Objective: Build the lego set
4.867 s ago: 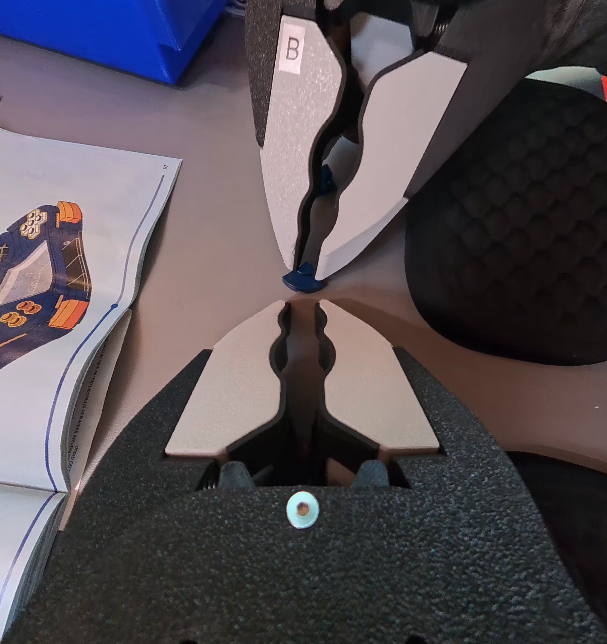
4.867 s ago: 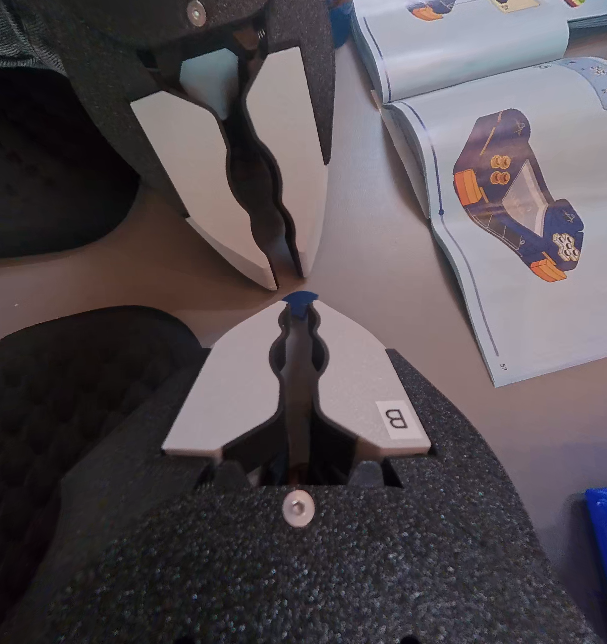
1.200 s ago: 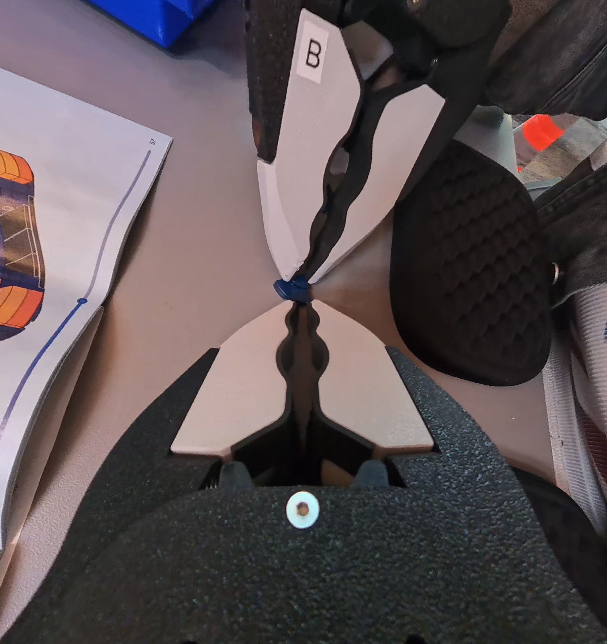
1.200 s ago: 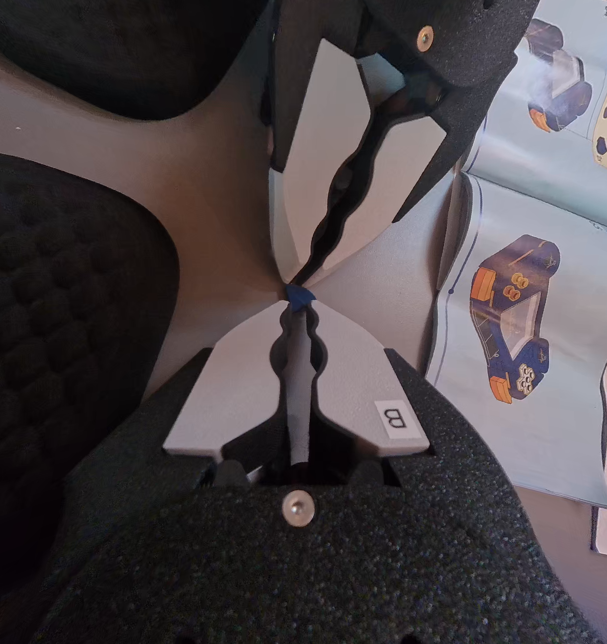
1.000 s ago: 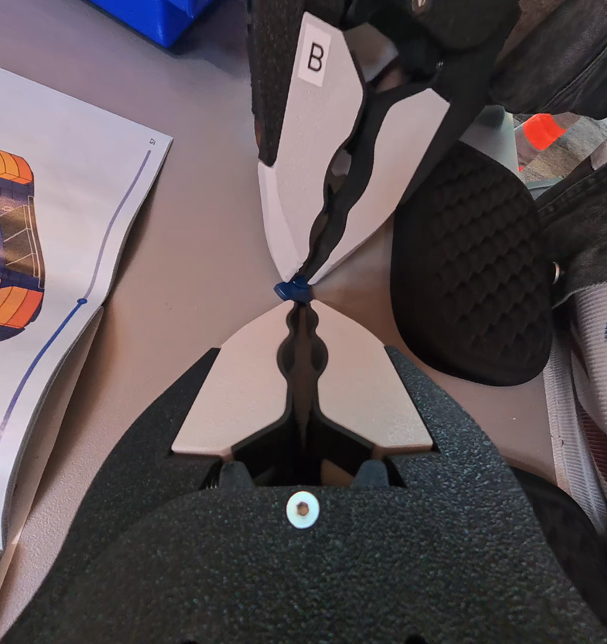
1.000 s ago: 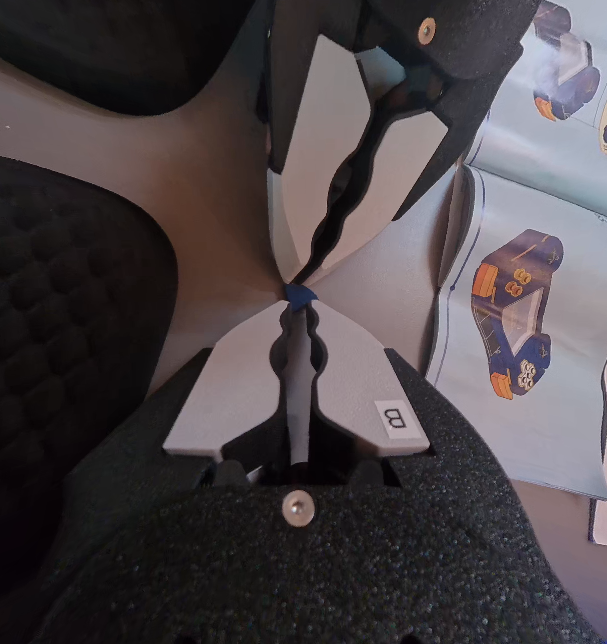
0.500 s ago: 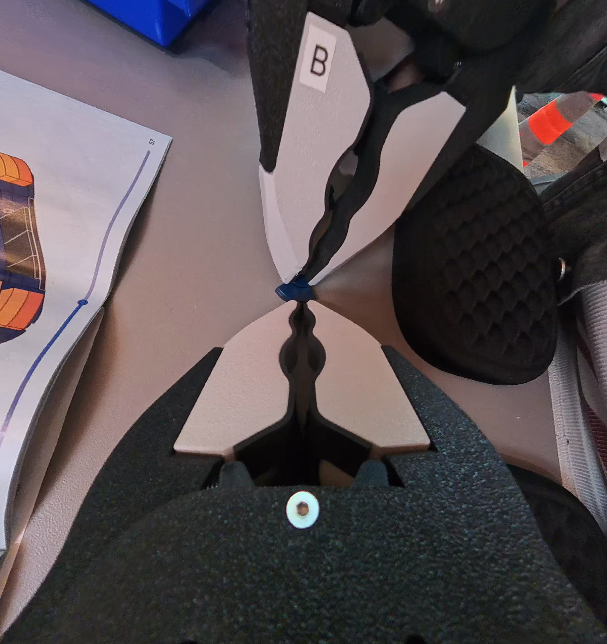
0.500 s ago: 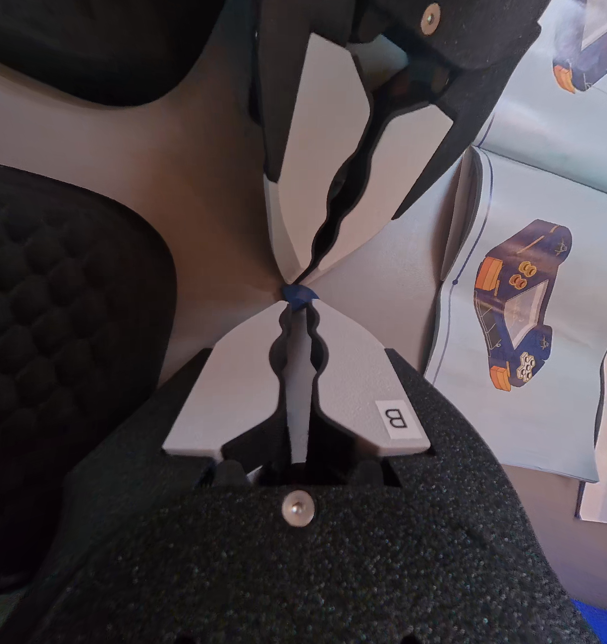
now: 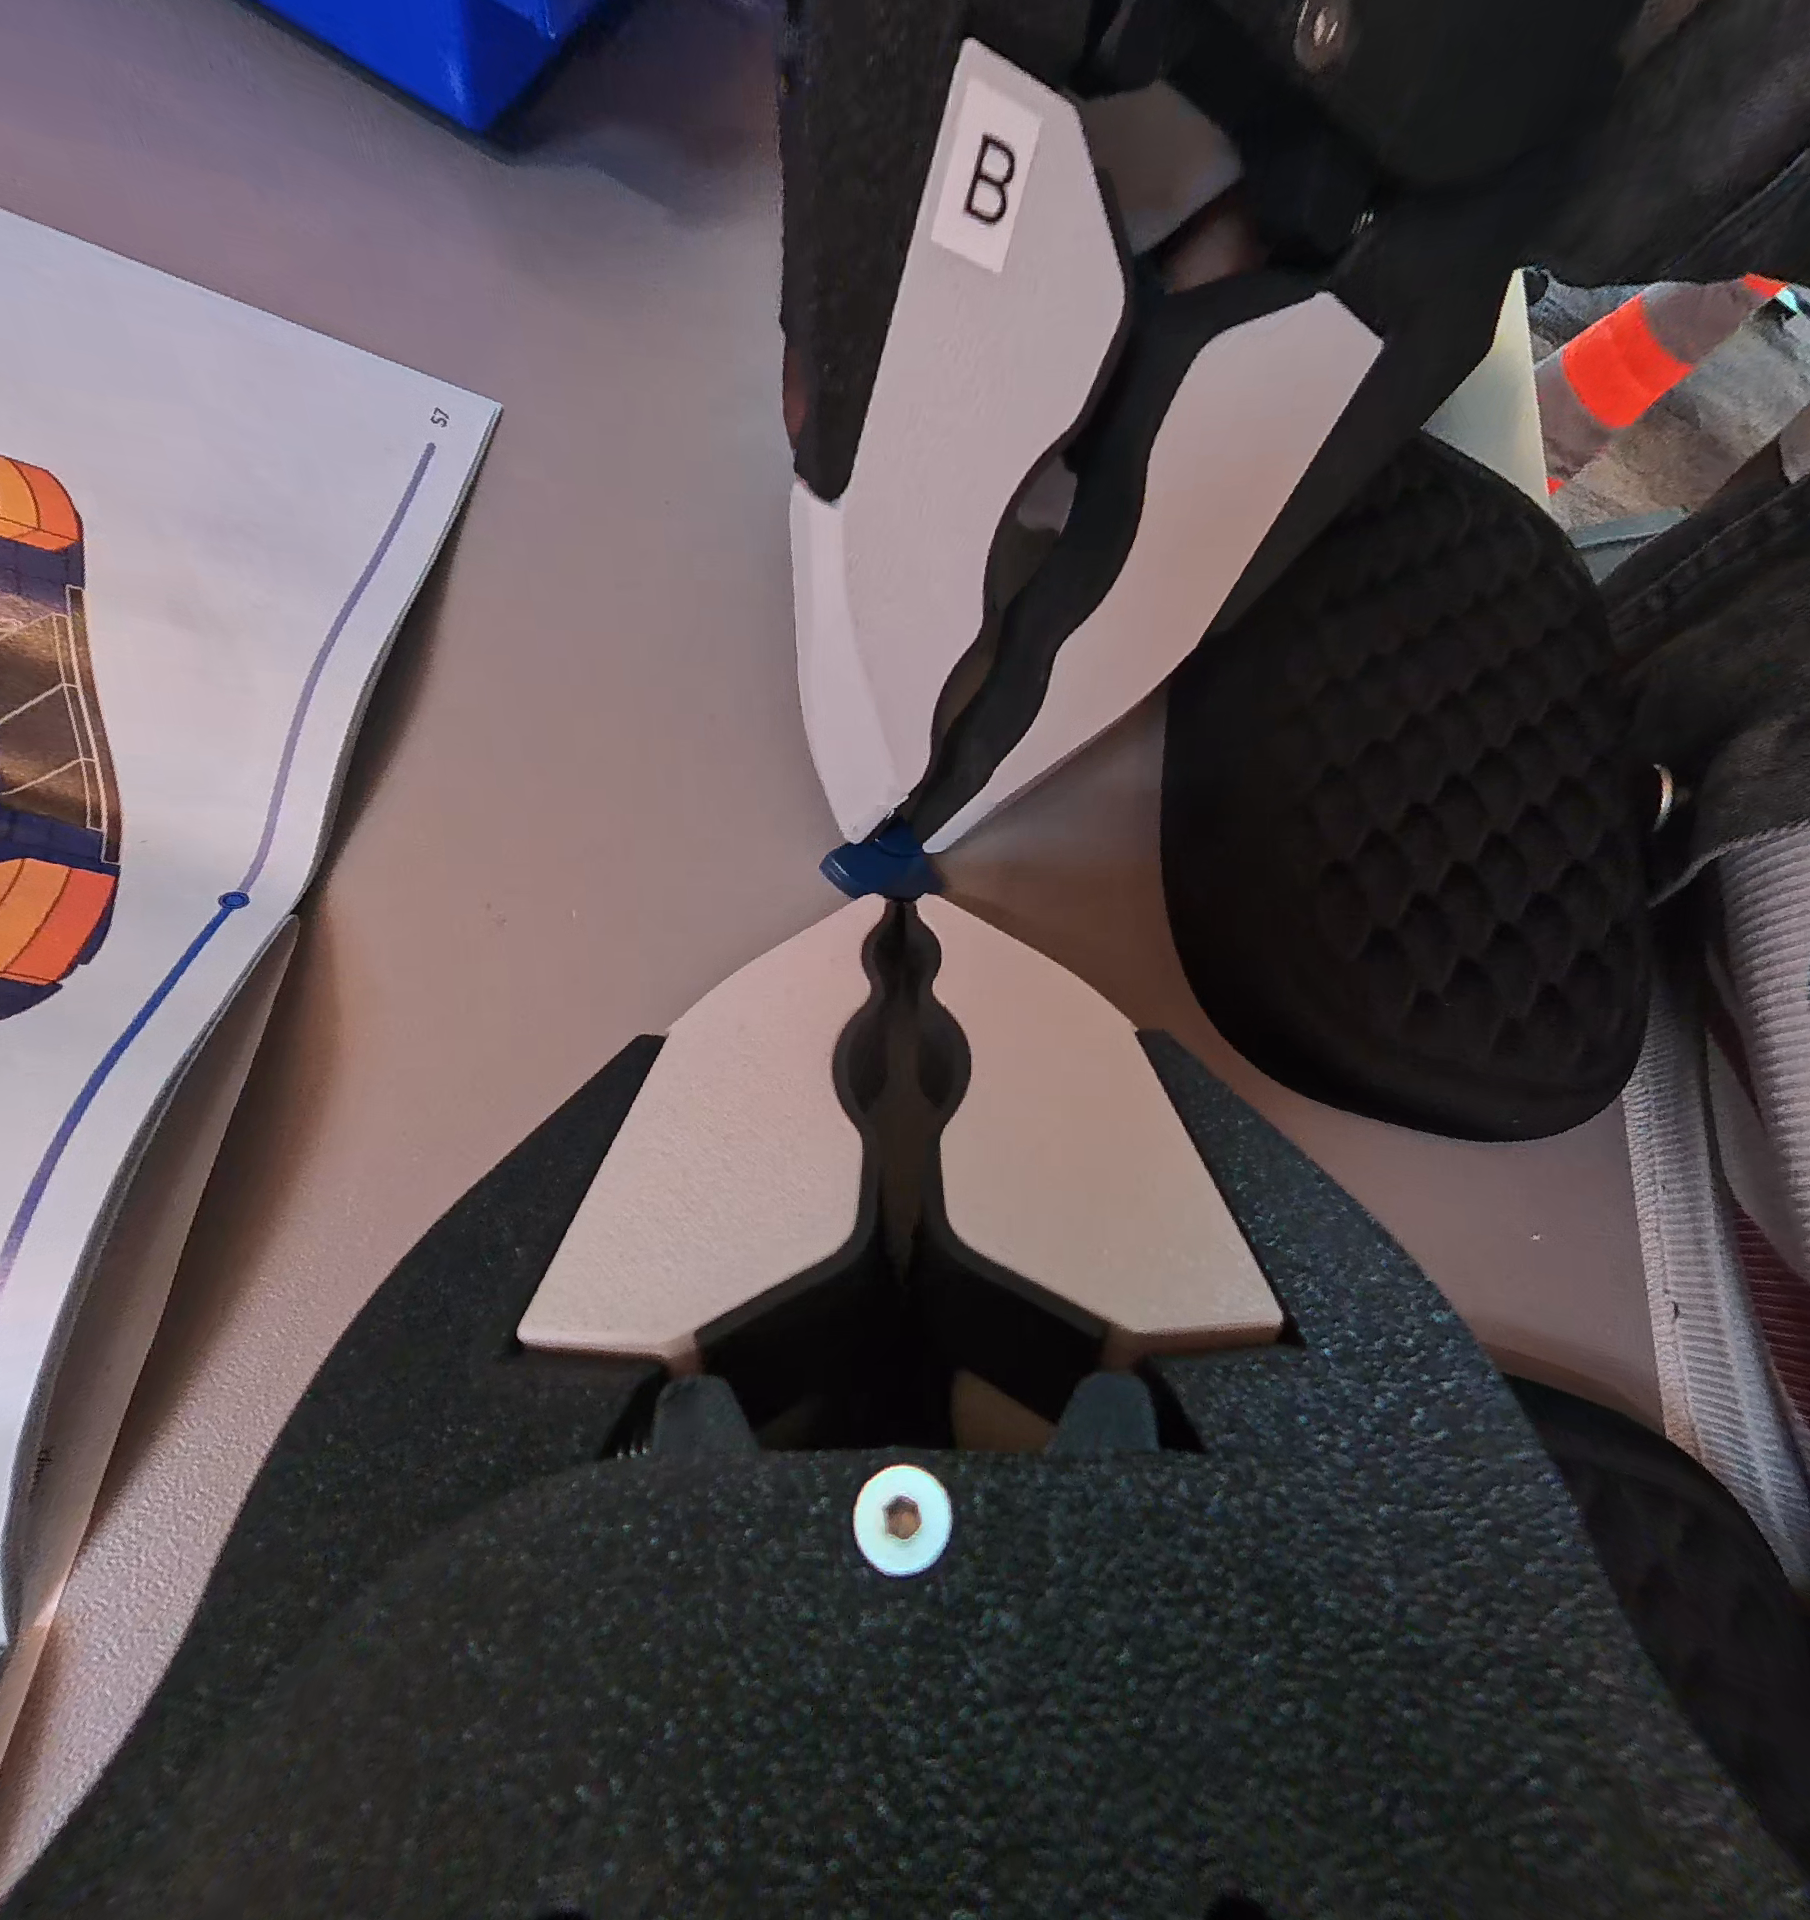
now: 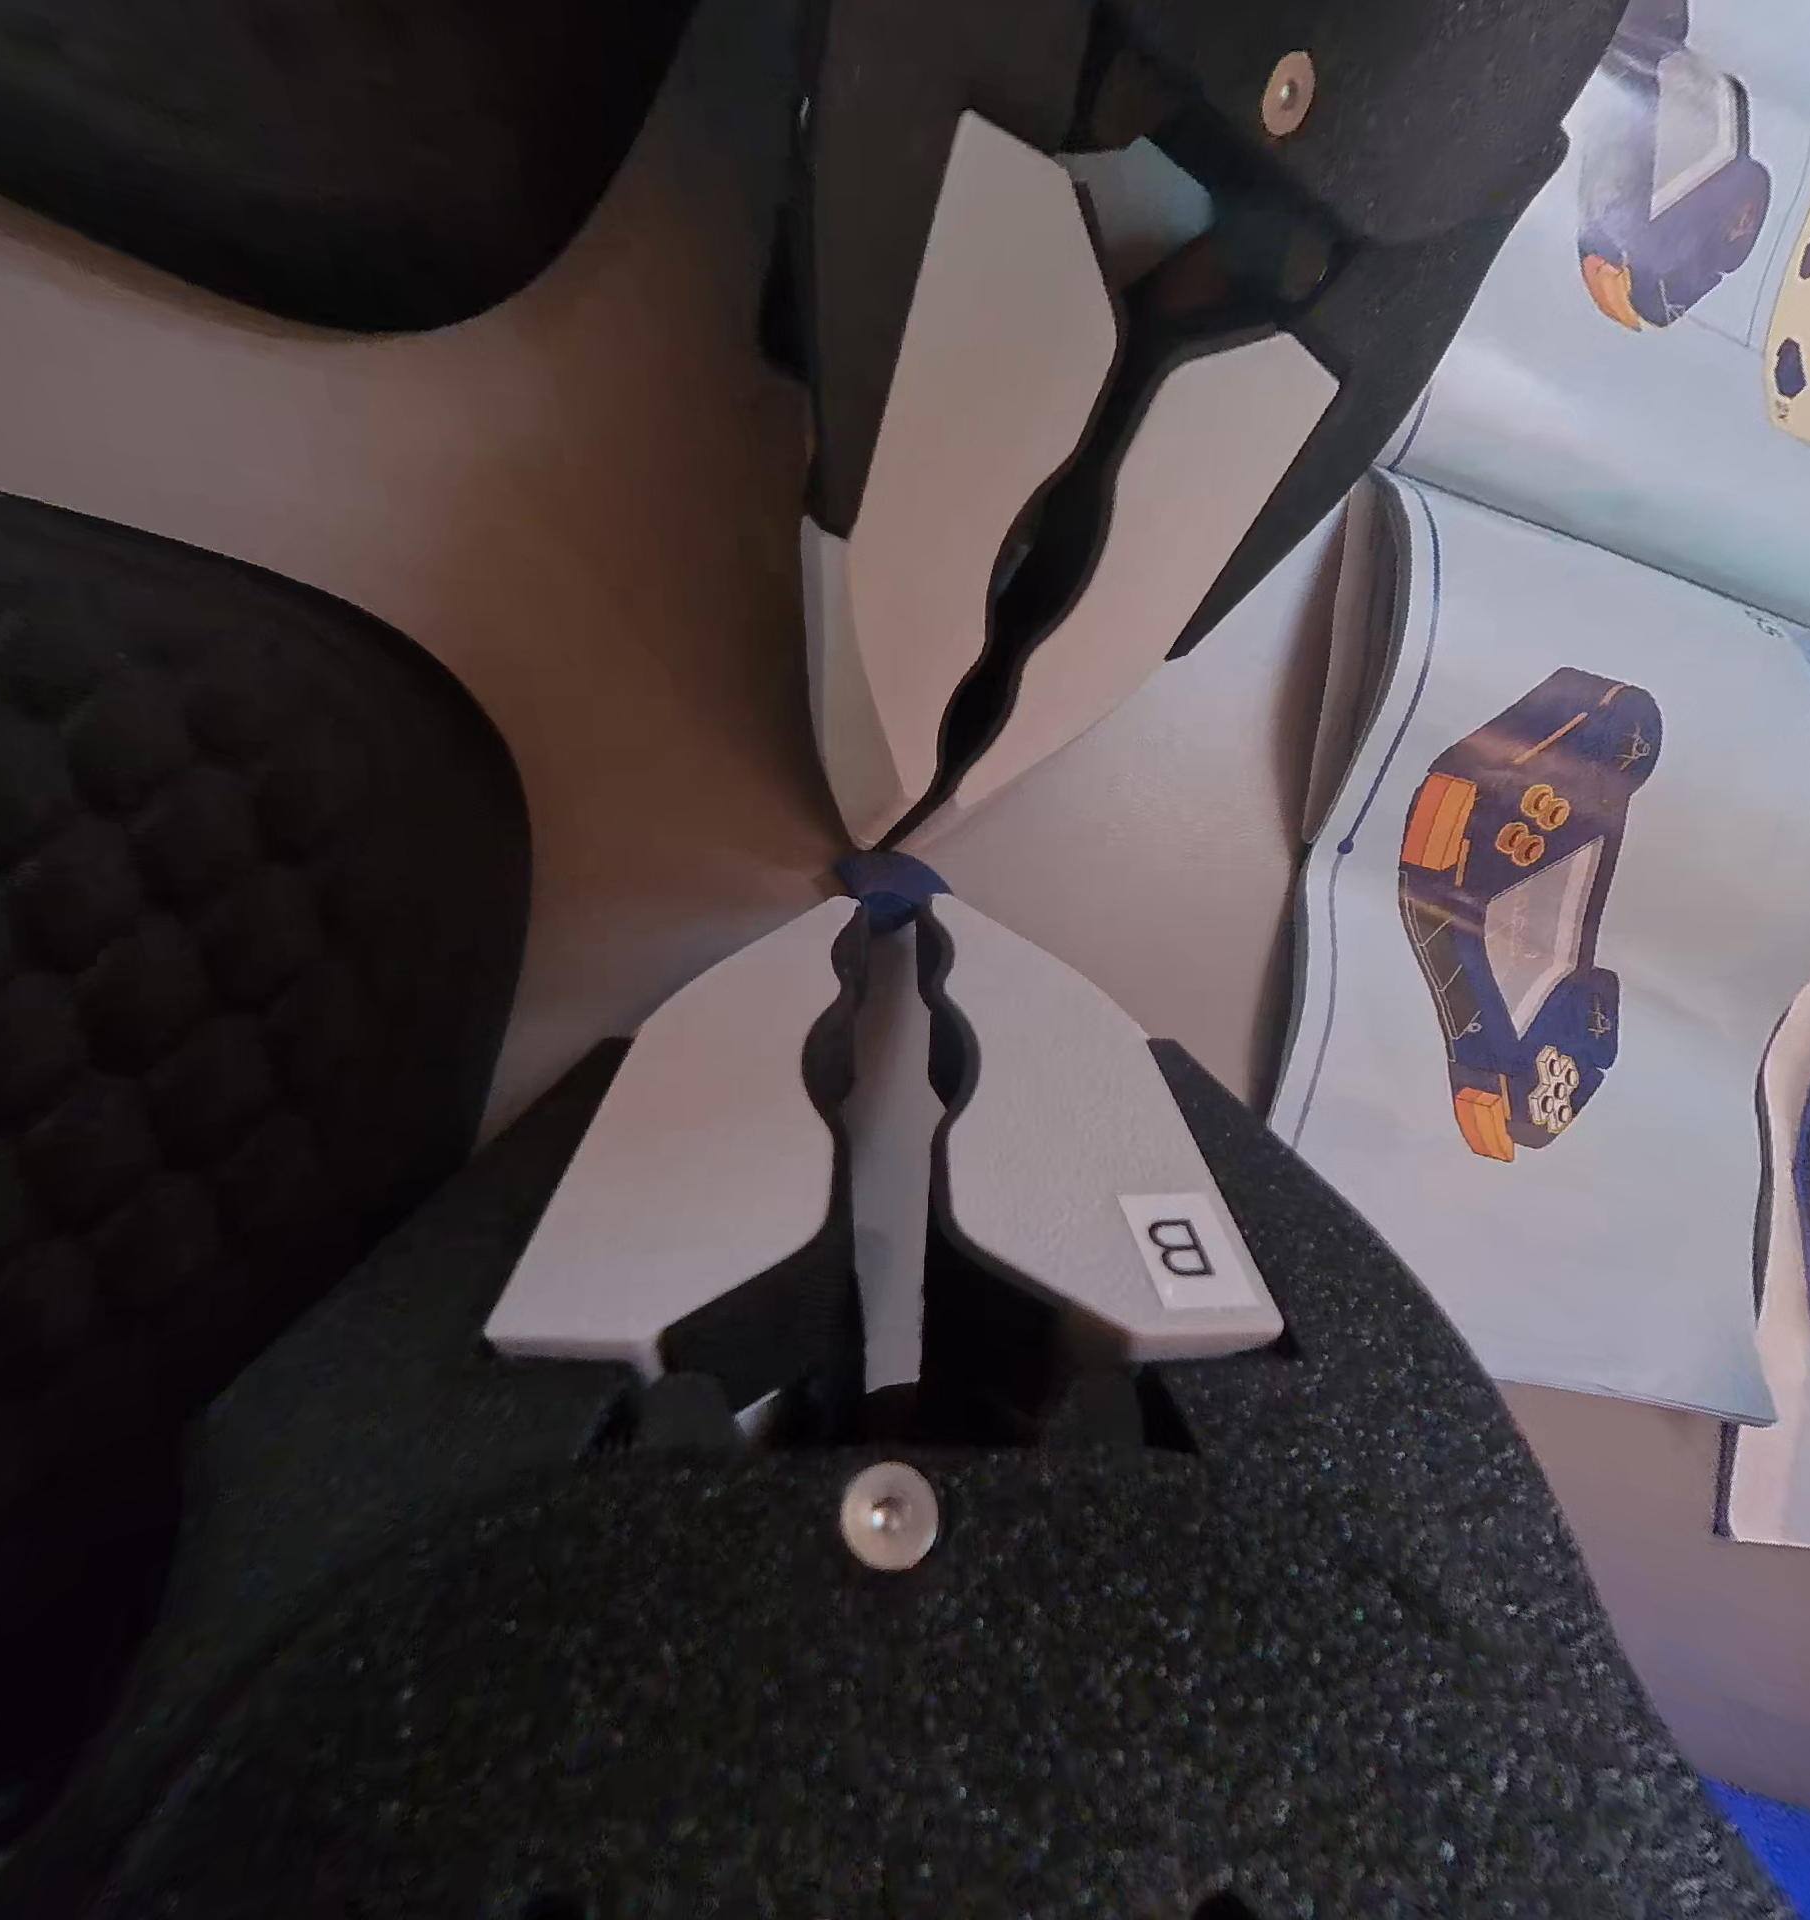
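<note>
A small dark blue lego piece [image 9: 875,868] sits between the two grippers, which meet tip to tip above the grey table [image 9: 589,623]. My right gripper [image 10: 885,906] is shut on the piece [image 10: 888,883]. It enters the left wrist view [image 9: 896,831] from the top, with a white sticker on one finger. My left gripper [image 9: 896,906] is shut, and its tips touch the piece from the opposite side. It comes down from the top of the right wrist view [image 10: 872,844]. Whether it pinches an edge of the piece is hidden.
An open instruction booklet [image 9: 205,623] lies left of the grippers; in the right wrist view the booklet [image 10: 1555,935] is on the right. A blue bin [image 9: 485,42] stands beyond it. A black mesh chair pad [image 9: 1400,779] and a person's clothing [image 9: 1794,1039] are at the table edge. My left and right fingertips are right by each other.
Since 4.9 s ago my left gripper has closed and the two grippers have come tip to tip at the piece. Over the last second both only tilted slightly.
</note>
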A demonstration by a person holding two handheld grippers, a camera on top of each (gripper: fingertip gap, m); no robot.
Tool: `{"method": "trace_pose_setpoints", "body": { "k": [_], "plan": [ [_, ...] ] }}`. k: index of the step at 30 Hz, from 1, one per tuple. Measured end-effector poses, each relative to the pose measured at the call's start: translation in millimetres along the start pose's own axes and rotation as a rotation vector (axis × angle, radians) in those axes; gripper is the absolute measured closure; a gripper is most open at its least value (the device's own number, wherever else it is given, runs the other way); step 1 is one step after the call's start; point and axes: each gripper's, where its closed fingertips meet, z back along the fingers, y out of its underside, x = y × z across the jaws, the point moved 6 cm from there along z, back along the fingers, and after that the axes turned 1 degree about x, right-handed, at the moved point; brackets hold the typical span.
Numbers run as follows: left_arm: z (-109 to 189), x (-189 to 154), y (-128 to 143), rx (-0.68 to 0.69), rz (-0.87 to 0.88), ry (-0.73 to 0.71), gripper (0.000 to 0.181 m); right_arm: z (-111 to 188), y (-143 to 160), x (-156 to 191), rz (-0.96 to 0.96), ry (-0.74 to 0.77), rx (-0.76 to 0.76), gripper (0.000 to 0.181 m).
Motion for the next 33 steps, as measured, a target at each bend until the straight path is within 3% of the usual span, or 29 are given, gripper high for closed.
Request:
{"method": "trace_pose_setpoints", "body": {
  "k": [11, 14, 33],
  "plan": [
    [0.3, -0.8, 0.8, 0.003, -0.003, 0.015, 0.180, 5.4, 1.5, -4.4, -0.098, -0.030, -0.078, 0.169],
    [0.2, -0.8, 0.9, 0.003, -0.003, 0.017, 0.180, 10.1, 0.0, -4.8, -0.179, -0.082, -0.155, 0.181],
    [-0.1, -1.2, 0.9, 0.003, -0.027, -0.011, 0.181, 0.8, -0.7, 0.7, -0.182, 0.025, -0.025, 0.181]
  ]
}}
